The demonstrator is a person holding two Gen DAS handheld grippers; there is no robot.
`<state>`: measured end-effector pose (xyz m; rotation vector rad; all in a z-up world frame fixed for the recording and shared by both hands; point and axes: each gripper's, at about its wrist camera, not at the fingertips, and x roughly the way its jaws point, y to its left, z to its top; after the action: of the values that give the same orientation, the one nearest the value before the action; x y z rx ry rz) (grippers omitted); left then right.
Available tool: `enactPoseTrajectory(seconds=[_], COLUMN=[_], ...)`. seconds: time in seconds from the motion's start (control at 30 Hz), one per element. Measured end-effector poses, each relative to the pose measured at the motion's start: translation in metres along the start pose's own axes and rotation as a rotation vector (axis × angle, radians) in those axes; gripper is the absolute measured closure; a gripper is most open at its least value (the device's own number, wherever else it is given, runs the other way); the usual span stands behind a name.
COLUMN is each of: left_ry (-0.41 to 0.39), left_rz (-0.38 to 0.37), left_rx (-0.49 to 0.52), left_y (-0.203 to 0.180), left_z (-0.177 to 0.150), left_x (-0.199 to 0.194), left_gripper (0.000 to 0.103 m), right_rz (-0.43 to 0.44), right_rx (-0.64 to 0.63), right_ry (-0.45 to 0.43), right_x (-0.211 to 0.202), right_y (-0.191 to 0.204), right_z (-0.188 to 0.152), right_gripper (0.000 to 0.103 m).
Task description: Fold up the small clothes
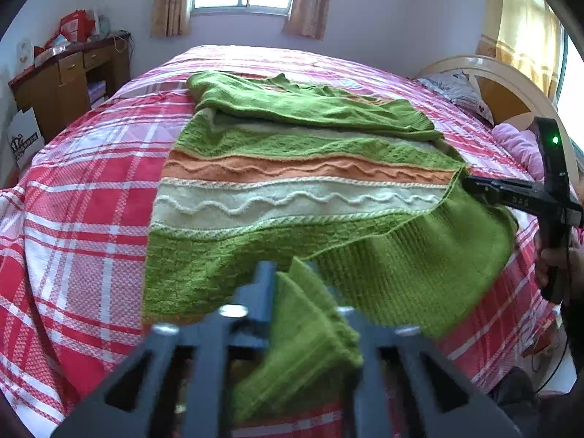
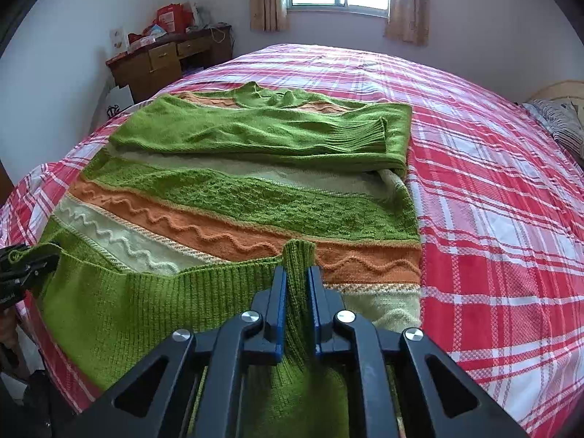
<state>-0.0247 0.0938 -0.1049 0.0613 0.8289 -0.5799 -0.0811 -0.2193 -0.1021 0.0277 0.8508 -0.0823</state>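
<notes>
Both hand-held grippers — left (image 1: 288,281), right (image 2: 296,277) — seemingly pinch the sweater (image 2: 233,197) hem.

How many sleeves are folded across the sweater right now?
2. Both sleeves lie across the upper part of the sweater: one sleeve's ribbed cuff ends near the right edge; the other sleeve folds in underneath it. More folds may be hidden.

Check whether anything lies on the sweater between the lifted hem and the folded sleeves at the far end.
Nothing visible does. The left gripper and right gripper are both shut on the sweater at its green ribbed hem. The striped body up to the folded sleeves is bare, and the plaid bedspread around it too.
</notes>
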Motion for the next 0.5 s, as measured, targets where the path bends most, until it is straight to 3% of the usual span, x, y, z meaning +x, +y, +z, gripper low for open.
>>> enactPoseTrajectory(seconds=[0.27,0.5], left_ry=[-0.062,-0.105], left_rz=[0.015,0.029], left_rx=[-0.031,-0.018], left_y=[-0.005,-0.005], left_z=[0.017,0.036], left_x=[-0.017,-0.022], left_gripper=[0.098,0.099], right_rz=[-0.001,-0.035], right_rx=[0.051,0.075], right_ry=[-0.055,-0.053], right_x=[-0.022,-0.025], right_y=[-0.004,-0.004], right_z=[0.008,0.014], right_gripper=[0.093,0.093])
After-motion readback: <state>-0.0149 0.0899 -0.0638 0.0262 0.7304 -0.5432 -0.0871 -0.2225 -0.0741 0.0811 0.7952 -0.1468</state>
